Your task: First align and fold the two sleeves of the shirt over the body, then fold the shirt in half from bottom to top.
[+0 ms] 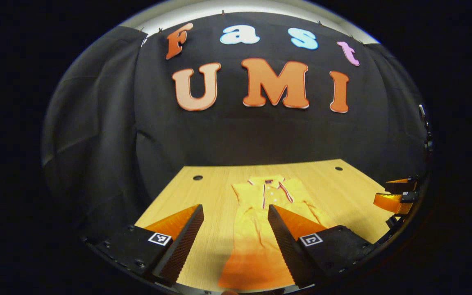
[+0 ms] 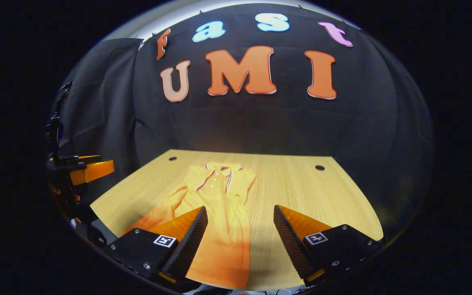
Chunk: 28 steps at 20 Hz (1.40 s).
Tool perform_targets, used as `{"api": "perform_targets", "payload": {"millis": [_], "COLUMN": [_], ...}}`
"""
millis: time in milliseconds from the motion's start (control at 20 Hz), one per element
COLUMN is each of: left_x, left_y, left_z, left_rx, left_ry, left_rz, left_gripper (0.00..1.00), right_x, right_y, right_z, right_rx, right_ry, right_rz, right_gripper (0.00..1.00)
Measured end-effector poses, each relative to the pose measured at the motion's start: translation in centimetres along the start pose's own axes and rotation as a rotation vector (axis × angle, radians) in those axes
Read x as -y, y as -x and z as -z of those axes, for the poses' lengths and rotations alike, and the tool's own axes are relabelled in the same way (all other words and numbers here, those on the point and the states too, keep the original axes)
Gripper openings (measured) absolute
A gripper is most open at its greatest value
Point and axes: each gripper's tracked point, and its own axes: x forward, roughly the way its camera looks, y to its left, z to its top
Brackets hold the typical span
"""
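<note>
Yellow-orange collared polo shirt (image 1: 260, 221) (image 2: 219, 209): flat on the light wooden worktop (image 1: 342, 192) (image 2: 301, 184), collar far. Left gripper (image 1: 236, 229), right gripper (image 2: 240, 229): above near hem, jaws apart, holding nothing.

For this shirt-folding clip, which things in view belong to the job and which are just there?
Part of the job:
- orange polo shirt with striped placket, flat on the table
- left hand-held gripper, open
- right hand-held gripper, open

Just there:
- light wooden table
- round holes in tabletop
</note>
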Motion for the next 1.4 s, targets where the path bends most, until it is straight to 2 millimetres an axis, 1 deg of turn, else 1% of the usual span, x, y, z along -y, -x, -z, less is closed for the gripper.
{"api": "perform_targets", "payload": {"millis": [50, 200, 250, 400, 450, 550, 600, 700, 800, 850, 950, 1000, 1050, 1100, 1150, 1200, 1250, 1300, 1350, 1400], "left_x": [0.0, 0.2, 0.2, 0.3, 0.5, 0.7, 0.5, 0.0, 0.0, -0.3, -0.4, -0.1, 0.1, 0.0, -0.3, -0.1, 0.2, 0.3, 0.6, 0.7], "left_y": [-0.2, -0.6, -0.8, -0.7, -0.8, -1.2, -1.5, -1.1, -1.5, -1.5, -1.5, -1.6, -1.3, -0.9, -0.7, -0.7, -0.6, -0.9, -1.0, -1.0], "left_z": [2.1, 7.1, 8.8, 13.2, 14.7, 17.0, 17.7, 19.6, 20.4, 21.6, 22.8, 23.2, 23.7, 24.1, 24.2, 23.8, 23.9, 24.1, 23.9, 23.9], "left_rx": [-0.049, -0.192, -0.240, -0.357, -0.401, -0.467, -0.493, -0.558, -0.610, -0.639, -0.689, -0.706, -0.721, -0.742, -0.742, -0.741, -0.754, -0.764, -0.777, -0.798], "left_ry": [-0.005, -0.013, -0.021, -0.044, -0.050, -0.047, -0.041, -0.015, 0.025, 0.035, 0.042, 0.048, 0.056, 0.043, 0.013, -0.004, -0.017, -0.040, -0.064, -0.072], "left_rz": [0.003, 0.024, 0.033, 0.054, 0.059, 0.068, 0.067, 0.072, 0.078, 0.070, 0.057, 0.062, 0.070, 0.059, 0.066, 0.082, 0.098, 0.125, 0.151, 0.163], "left_gripper": [0.97, 0.98, 0.98, 0.98, 0.98, 0.98, 0.98, 0.98, 0.98, 0.98, 0.98, 0.99, 0.99, 0.99, 0.99, 0.96, 0.96, 0.92, 0.87, 0.67], "right_x": [0.0, -0.2, -1.1, -1.3, -0.8, -0.9, -0.9, -1.0, -1.3, -1.3, -1.8, -1.6, -1.4, -1.5, -1.8, -2.3, -2.5, -2.5, -2.2, -2.3], "right_y": [-0.1, -0.3, 0.5, 0.7, -0.2, -0.2, -0.2, -0.1, 0.1, 0.5, 0.8, 0.4, 0.7, 0.5, 0.6, 0.6, 0.7, 0.7, 0.6, 0.6], "right_z": [1.8, 7.8, 9.2, 12.4, 13.0, 15.0, 16.0, 17.4, 18.8, 19.5, 20.5, 20.2, 20.6, 20.5, 20.7, 20.9, 20.9, 20.7, 20.8, 20.7], "right_rx": [-0.054, -0.236, -0.278, -0.371, -0.397, -0.454, -0.487, -0.538, -0.589, -0.610, -0.665, -0.652, -0.676, -0.679, -0.700, -0.723, -0.737, -0.742, -0.743, -0.752], "right_ry": [-0.013, -0.045, -0.050, -0.051, -0.059, -0.069, -0.070, -0.070, -0.072, -0.074, -0.083, -0.068, -0.051, -0.038, -0.021, -0.026, -0.036, -0.057, -0.075, -0.117], "right_rz": [-0.004, -0.011, -0.016, -0.024, -0.030, -0.027, -0.020, -0.014, -0.014, -0.013, -0.021, -0.010, -0.007, -0.007, -0.001, -0.013, -0.011, 0.001, 0.018, 0.011], "right_gripper": [0.98, 0.99, 0.99, 0.99, 0.99, 0.99, 0.99, 0.99, 0.98, 0.98, 0.99, 0.97, 0.97, 0.89, 0.86, 0.70, 0.70, 0.54, 0.42, 0.34]}}
